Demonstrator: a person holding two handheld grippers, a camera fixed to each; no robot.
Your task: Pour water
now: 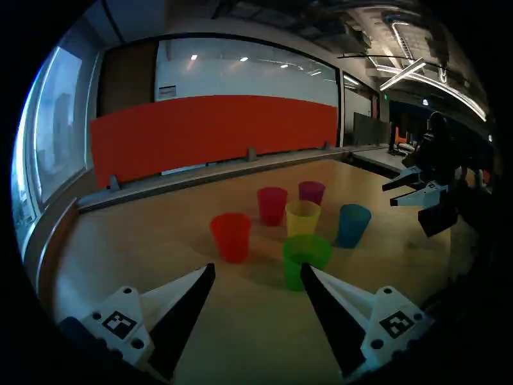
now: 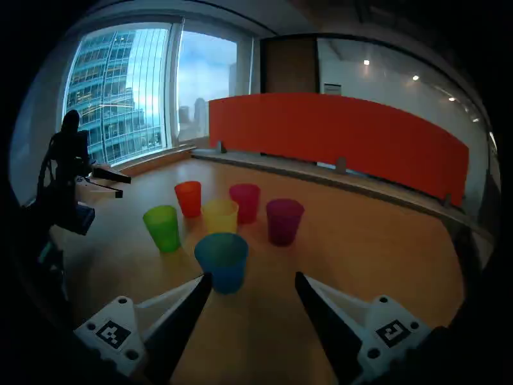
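Several plastic cups stand upright in a cluster on the wooden table (image 1: pixel 160 237). In the left gripper view my left gripper (image 1: pixel 258 276) is open, just short of the green cup (image 1: pixel 305 260), with the red cup (image 1: pixel 231 236), yellow cup (image 1: pixel 302 217), pink cup (image 1: pixel 272 205), purple cup (image 1: pixel 311 191) and blue cup (image 1: pixel 353 224) beyond. In the right gripper view my right gripper (image 2: pixel 252 282) is open right before the blue cup (image 2: pixel 222 260); behind it stand the green cup (image 2: pixel 162 227), yellow cup (image 2: pixel 220 215), red cup (image 2: pixel 188 197), pink cup (image 2: pixel 245 201) and purple cup (image 2: pixel 283 220).
A long orange partition (image 1: pixel 211 131) runs along the table's far edge. The other gripper (image 1: pixel 417 192) shows at the right of the left gripper view, and at the left (image 2: pixel 102 179) of the right gripper view. Large windows (image 2: pixel 122 90) lie beyond the table.
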